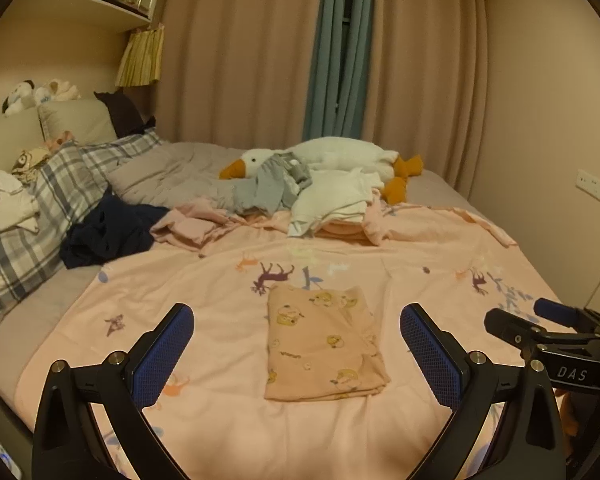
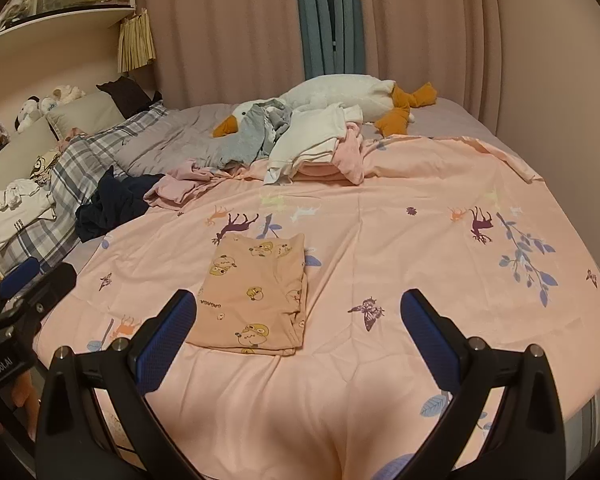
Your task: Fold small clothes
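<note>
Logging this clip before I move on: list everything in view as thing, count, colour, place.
Folded garment: 1, peach with cartoon print, flat on the sheet, near edge.
Sheet: 1, pink with deer and leaf print, over the bed.
Clothes pile: several, white, grey, pink, mid-bed.
Navy garment: 1, crumpled, beside the pillow.
Goose plush: 1, white and orange, far side.
Plaid pillow: 1, grey-white, head end.
Curtains: beige with a blue one, behind the bed.
Left tongs: black, blue pads, open, empty.
Right tongs: same, open, empty.
</note>
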`<action>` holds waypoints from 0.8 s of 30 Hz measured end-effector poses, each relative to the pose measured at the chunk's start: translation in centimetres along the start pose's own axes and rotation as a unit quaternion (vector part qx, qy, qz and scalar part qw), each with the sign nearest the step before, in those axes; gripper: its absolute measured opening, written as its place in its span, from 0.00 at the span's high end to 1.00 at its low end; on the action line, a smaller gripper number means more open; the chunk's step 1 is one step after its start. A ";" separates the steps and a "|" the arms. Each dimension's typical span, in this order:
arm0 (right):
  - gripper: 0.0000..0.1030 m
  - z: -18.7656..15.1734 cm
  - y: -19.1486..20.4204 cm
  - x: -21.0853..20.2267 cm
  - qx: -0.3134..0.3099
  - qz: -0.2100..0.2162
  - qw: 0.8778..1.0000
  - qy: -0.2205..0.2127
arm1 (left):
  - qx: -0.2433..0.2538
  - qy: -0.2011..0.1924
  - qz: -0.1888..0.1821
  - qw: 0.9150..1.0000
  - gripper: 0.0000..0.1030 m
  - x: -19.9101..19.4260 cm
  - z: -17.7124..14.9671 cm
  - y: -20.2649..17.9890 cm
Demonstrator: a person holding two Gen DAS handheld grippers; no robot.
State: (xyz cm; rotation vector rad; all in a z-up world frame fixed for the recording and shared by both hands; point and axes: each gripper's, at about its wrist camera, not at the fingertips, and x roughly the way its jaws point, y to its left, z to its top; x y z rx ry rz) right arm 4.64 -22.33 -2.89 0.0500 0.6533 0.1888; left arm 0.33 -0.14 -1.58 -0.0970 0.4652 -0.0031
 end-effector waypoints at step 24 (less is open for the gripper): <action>0.01 -0.3 0.8 0.1 -0.026 -0.008 1.000 0.005 | -0.015 -0.003 0.001 1.000 0.01 -0.4 0.2 0.6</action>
